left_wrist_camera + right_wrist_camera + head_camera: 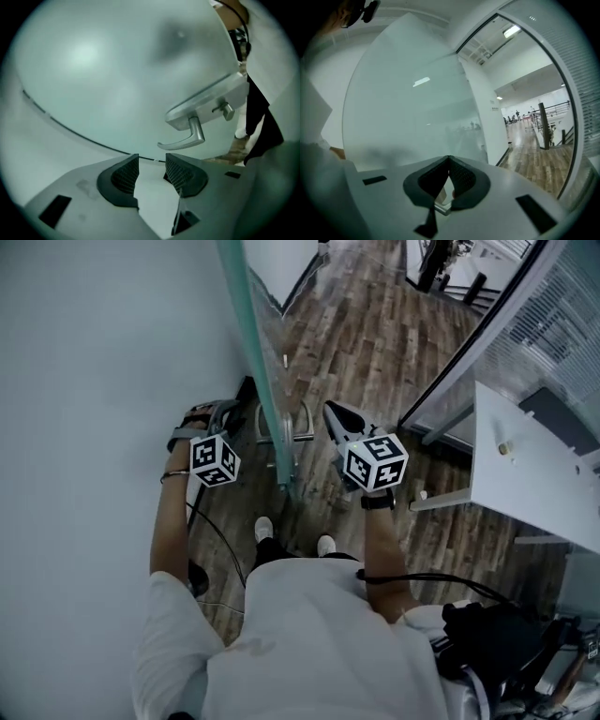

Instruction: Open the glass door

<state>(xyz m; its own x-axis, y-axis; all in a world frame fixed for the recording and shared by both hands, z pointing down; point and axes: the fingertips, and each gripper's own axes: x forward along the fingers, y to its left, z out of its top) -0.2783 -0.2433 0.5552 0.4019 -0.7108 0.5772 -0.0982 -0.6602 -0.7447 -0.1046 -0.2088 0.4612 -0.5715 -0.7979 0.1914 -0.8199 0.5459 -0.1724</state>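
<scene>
One glass door (265, 381) stands edge-on, its length running away from the person, between the spread, empty left gripper (152, 161) and the clenched right gripper (449, 159).

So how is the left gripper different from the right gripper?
The left gripper has its jaws apart, empty; the right gripper has them shut together. The left gripper faces the door handle; the right gripper looks past the glass door down a hallway. Both carry a marker cube.
</scene>
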